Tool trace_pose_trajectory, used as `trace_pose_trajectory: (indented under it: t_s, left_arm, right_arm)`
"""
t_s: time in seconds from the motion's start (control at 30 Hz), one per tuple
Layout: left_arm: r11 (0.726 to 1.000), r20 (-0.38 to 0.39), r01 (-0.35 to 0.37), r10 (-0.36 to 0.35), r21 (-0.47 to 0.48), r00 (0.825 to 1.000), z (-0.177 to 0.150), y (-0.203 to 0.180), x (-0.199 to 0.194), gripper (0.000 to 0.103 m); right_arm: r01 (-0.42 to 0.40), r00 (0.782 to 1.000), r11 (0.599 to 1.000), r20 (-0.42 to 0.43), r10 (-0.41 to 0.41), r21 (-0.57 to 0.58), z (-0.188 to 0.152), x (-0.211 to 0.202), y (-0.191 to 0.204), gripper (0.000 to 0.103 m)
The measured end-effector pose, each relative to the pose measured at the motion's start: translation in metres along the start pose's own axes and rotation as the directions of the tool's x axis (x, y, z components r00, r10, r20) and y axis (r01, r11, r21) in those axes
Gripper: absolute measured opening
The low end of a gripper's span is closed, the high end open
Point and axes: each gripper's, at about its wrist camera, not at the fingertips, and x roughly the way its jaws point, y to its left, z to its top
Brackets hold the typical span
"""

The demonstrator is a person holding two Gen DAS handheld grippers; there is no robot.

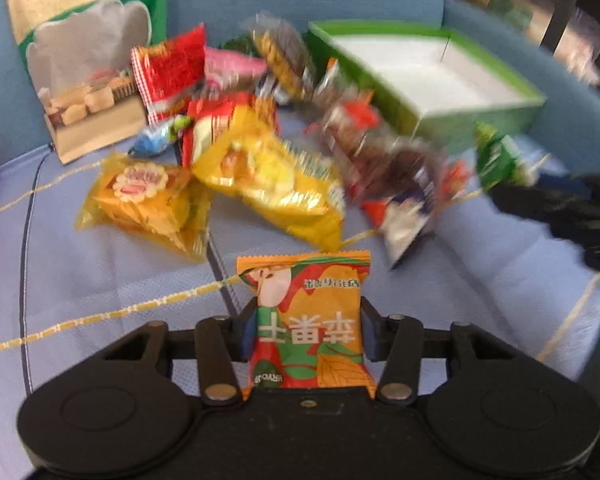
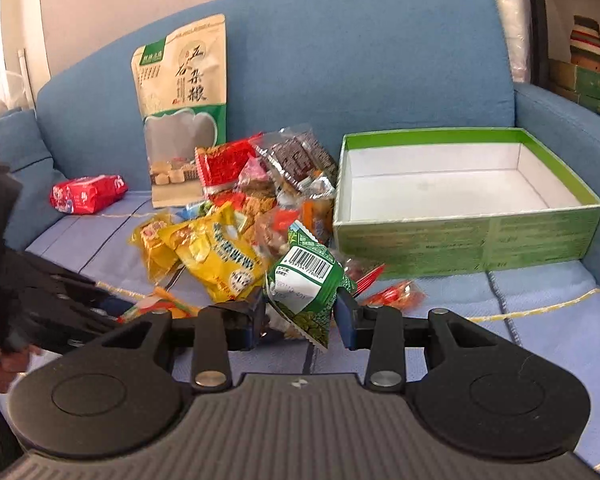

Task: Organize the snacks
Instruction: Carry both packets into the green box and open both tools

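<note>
an orange packet (image 1: 306,320) is clamped in the left gripper (image 1: 306,332) at lower centre; a green packet (image 2: 306,292) is clamped in the right gripper (image 2: 302,320), centre frame.

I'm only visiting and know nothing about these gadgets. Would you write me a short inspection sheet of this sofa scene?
Surface: blue sofa seat under a pale cloth.
Job's things: green box, open, nothing inside; snack pile beside it.
Clutter: tall pouch leaning on the backrest; red pack apart from the pile.
Grippers: left gripper around an orange packet; right gripper around a green packet.
Cables: nothing seen.
Surroundings: shelves at the right, blurred.
</note>
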Motion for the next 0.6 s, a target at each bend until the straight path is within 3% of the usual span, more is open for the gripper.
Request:
trace_pose_trajectory:
  t_s: [0.13, 0.27, 0.4, 0.6]
  left_arm:
    - [1.000, 0.129, -0.012, 0.012, -0.004, 0.992, 0.029, -0.008, -0.044, 0.068]
    - [1.000, 0.258, 0.008, -0.008, 0.001, 0.966, 0.074, -0.030, -0.071, 0.069]
    - [0.999, 0.328, 0.020, -0.033, 0.042, 0.944, 0.116, -0.060, -0.064, 0.069]
    - [0.994, 0.325, 0.099, -0.107, 0.042, 0.939, 0.172, -0.089, -0.006, 0.069]
  right_arm:
    - [0.032, 0.998, 0.999, 0.053, -0.031, -0.009, 0.017, -0.003, -0.014, 0.064]
    - [0.084, 0.990, 0.996, 0.112, -0.081, -0.022, 0.035, -0.003, -0.030, 0.064]
    - [0.167, 0.980, 0.986, 0.115, -0.163, -0.027, 0.046, 0.009, -0.052, 0.064]
    - [0.267, 0.961, 0.964, 0.081, -0.266, -0.003, 0.048, 0.030, -0.092, 0.065]
